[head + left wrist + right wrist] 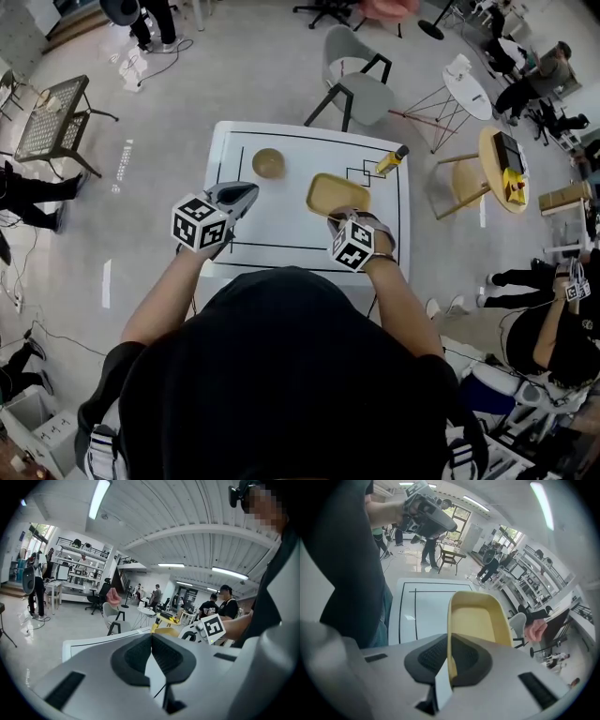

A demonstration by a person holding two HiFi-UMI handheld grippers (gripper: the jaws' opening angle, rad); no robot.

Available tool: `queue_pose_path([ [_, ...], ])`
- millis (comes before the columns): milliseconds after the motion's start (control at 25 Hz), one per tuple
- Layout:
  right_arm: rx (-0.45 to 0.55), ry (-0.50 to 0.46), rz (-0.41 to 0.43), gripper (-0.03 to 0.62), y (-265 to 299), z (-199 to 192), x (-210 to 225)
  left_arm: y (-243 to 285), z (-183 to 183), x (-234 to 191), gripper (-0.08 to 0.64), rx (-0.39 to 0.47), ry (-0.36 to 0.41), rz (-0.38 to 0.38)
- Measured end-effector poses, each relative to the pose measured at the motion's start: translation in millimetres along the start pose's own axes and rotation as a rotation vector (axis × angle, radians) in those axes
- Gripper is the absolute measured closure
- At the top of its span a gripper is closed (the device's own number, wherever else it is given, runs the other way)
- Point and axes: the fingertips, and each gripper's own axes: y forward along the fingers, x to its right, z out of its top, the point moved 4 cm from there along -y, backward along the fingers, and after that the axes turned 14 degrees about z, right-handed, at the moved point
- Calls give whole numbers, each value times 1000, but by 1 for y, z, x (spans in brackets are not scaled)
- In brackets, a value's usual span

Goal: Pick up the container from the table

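Yellow container (480, 620) is being clamped at its rim by right tongs (449, 665); left tongs (151, 644) hovering clenched, empty. Grasp seems set, next needing a level lift.

The right gripper (343, 217) is at the near rim of the yellow container (337, 192) on the white table (281, 225); the left gripper (246, 194) hangs apart, a brown bowl (268, 162) beyond it, a bottle (391, 161) far right.
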Motion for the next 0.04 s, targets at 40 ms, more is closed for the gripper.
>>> queue_pose_path([
  [40, 1, 1, 3, 575, 1, 2, -1, -1, -1, -2, 554, -3, 1, -2],
])
